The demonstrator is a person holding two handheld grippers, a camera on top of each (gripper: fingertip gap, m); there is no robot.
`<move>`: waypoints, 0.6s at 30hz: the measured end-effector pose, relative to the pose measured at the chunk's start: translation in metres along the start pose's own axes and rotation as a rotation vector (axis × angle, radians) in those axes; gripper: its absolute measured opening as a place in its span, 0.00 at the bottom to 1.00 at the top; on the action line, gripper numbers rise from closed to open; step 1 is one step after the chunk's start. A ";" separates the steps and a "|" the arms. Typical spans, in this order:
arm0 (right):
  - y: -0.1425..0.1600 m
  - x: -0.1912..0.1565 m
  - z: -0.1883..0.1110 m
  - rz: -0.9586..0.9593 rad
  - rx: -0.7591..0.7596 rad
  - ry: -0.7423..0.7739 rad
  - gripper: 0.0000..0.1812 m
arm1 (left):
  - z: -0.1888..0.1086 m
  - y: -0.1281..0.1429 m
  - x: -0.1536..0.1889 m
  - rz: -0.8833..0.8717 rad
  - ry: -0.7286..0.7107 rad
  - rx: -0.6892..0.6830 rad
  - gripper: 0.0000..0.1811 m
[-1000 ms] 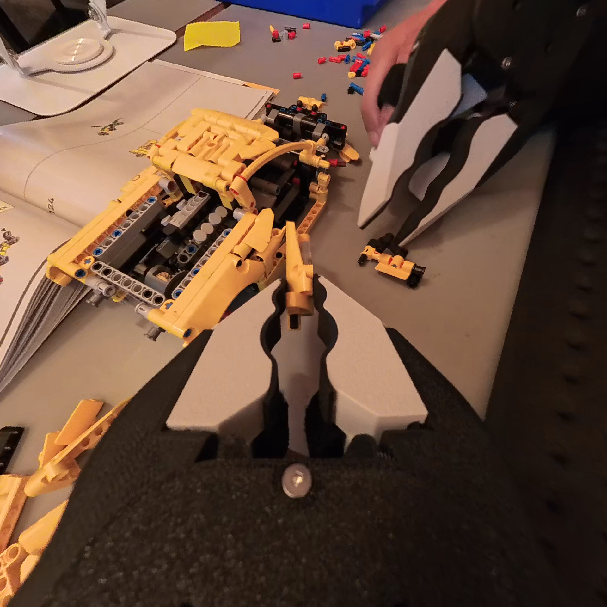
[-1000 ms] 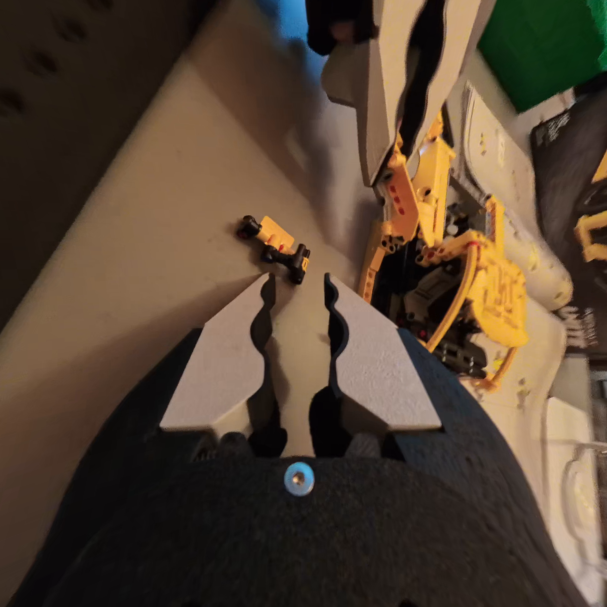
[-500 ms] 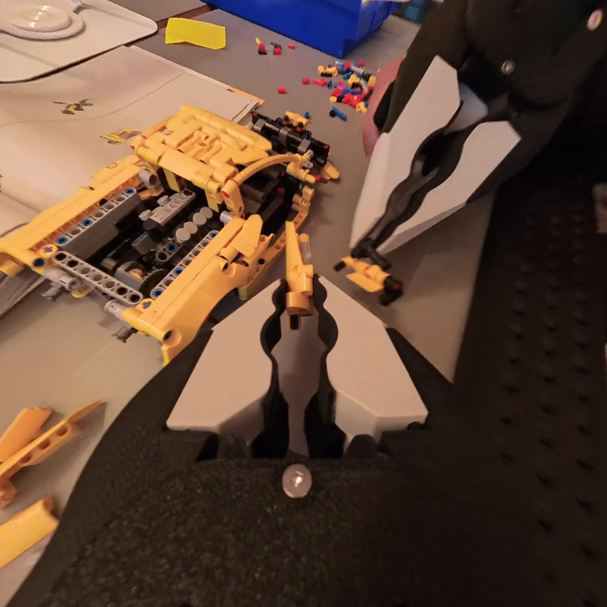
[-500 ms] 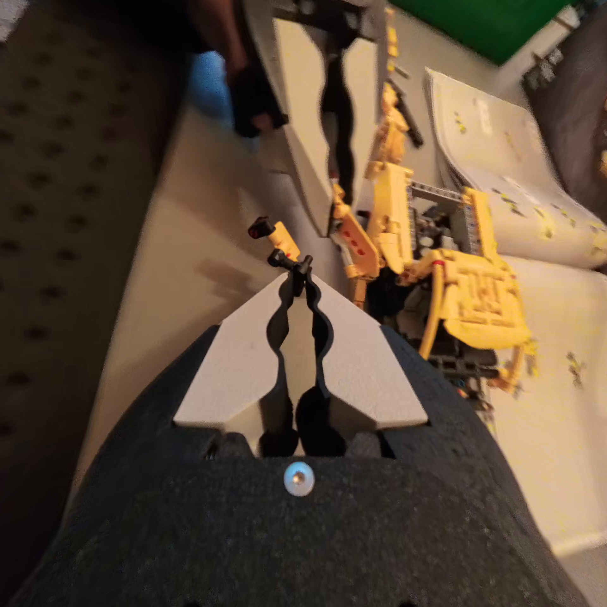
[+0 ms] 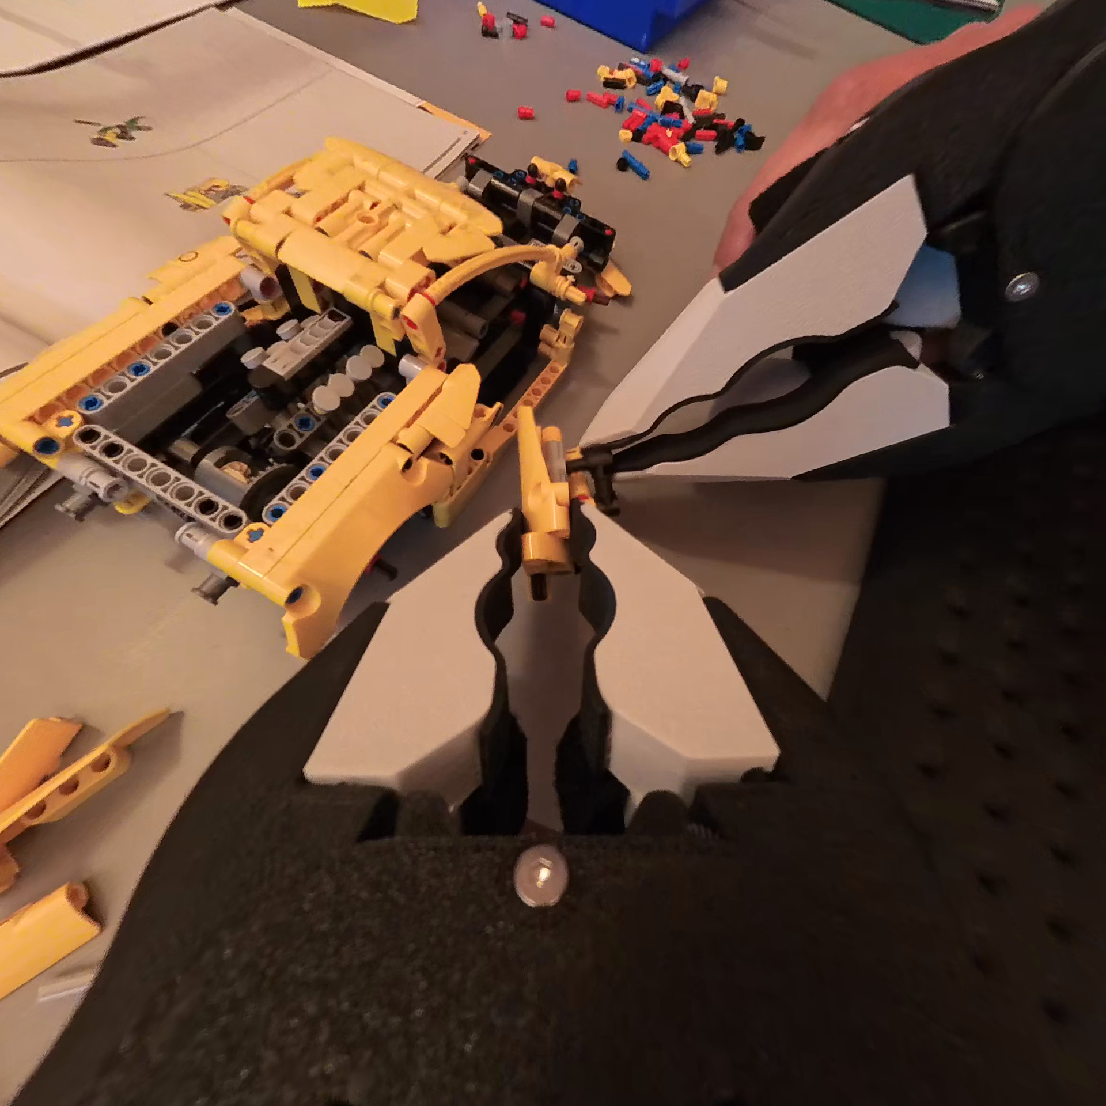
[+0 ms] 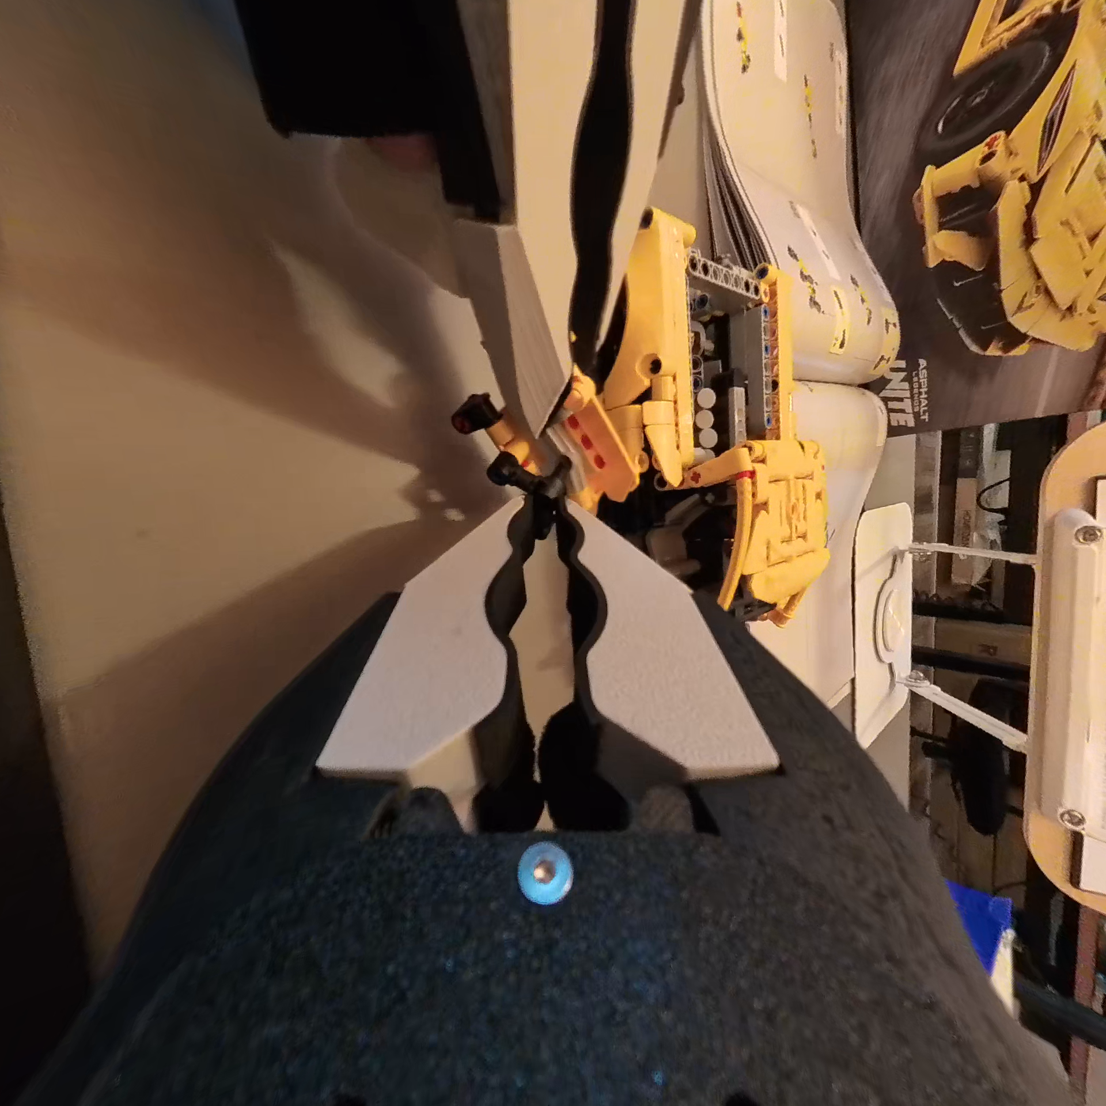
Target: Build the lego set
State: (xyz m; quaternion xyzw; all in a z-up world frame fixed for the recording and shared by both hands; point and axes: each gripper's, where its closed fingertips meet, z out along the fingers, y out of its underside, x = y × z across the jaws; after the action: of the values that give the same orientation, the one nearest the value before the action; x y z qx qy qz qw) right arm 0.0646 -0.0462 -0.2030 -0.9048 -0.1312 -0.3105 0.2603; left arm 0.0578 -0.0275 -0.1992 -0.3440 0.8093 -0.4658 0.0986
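A grey surface (image 5: 688, 197) fills most of the left wrist view, and its near right edge drops off beside dark dotted flooring (image 5: 987, 688). An open instruction booklet (image 5: 179, 102) lies at the far left, with the half-built yellow lego car (image 5: 311, 383) resting partly on its pages. A blue bin (image 5: 634, 18) stands at the far edge, and in the right wrist view the set's box (image 6: 981, 197) lies beyond the booklet. Loose yellow panels (image 5: 54, 778) lie at the near left; a scatter of small red, blue and black pins (image 5: 670, 119) lies before the bin. The left gripper (image 5: 544, 526) has its fingers narrowed on a slim yellow sub-assembly (image 5: 541, 479), held upright just right of the car. The right gripper (image 5: 589, 458) pinches a small black-and-yellow connector piece (image 6: 509, 455) at its tips, pressed against that sub-assembly.
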 end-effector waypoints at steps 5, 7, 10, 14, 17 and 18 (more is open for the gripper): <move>-0.002 -0.003 0.004 -0.009 -0.029 0.024 0.03 | 0.001 0.004 -0.001 -0.003 -0.009 -0.024 0.08; -0.002 -0.003 0.006 -0.025 -0.039 0.035 0.03 | 0.002 0.005 -0.002 -0.010 -0.005 -0.033 0.08; -0.002 -0.006 0.006 -0.019 -0.036 0.024 0.03 | 0.001 0.007 -0.001 0.015 0.004 -0.040 0.08; -0.003 -0.007 0.006 -0.037 -0.038 0.039 0.03 | 0.001 0.007 0.001 0.099 -0.010 -0.045 0.08; -0.002 -0.009 0.006 -0.048 -0.012 0.037 0.03 | 0.000 0.008 0.003 0.112 0.006 -0.049 0.08; -0.003 -0.010 0.006 -0.040 -0.005 0.031 0.03 | 0.000 0.009 0.003 0.103 0.015 -0.050 0.08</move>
State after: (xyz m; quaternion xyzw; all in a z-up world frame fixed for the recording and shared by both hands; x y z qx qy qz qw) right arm 0.0587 -0.0416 -0.2123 -0.8978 -0.1443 -0.3300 0.2537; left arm 0.0514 -0.0272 -0.2058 -0.3006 0.8380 -0.4424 0.1078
